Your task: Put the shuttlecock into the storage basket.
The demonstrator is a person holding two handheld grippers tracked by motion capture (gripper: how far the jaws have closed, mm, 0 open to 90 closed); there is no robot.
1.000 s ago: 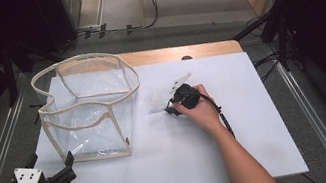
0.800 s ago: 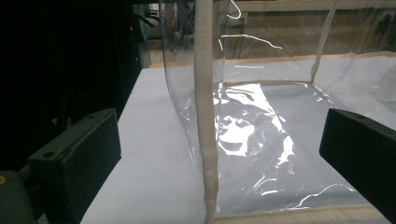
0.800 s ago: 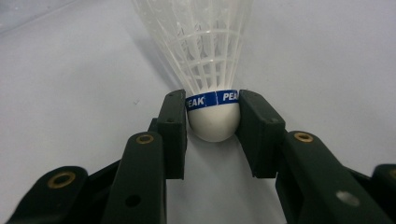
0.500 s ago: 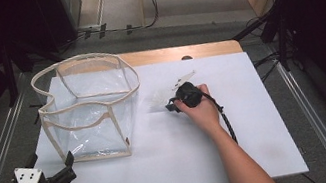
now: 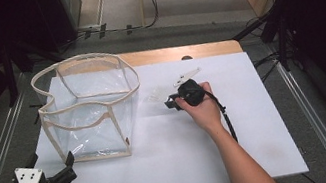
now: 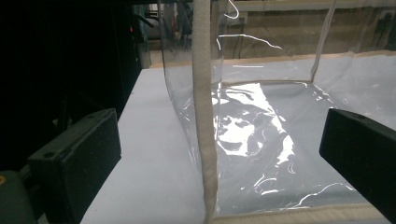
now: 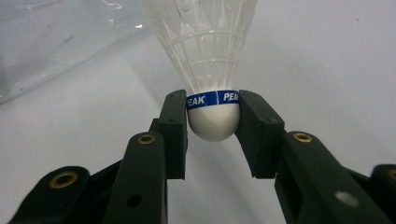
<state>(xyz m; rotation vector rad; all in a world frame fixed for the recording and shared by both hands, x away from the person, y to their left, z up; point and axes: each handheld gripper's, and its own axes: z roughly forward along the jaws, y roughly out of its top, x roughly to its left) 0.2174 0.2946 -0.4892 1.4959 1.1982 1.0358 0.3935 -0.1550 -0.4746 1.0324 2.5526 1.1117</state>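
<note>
High view: the shuttlecock [image 5: 158, 95] lies mid-table, right of the clear bag [image 5: 88, 109].

Left gripper view: the left gripper [image 6: 219, 154] gapes wide near the bag's corner seam.

Right gripper view: the right gripper [image 7: 213, 122] has just been closing and pinches the shuttlecock's round cork, which could squirt out.

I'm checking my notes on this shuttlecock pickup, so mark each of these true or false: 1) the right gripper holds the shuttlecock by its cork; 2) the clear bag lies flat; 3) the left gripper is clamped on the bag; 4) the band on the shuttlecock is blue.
1) True: the right gripper is shut on the white cork of the shuttlecock, its jaws having just closed.
2) False: the clear bag stands upright and open on the table.
3) False: the left gripper is open, short of the bag's corner seam.
4) True: it is blue with white lettering.
</note>
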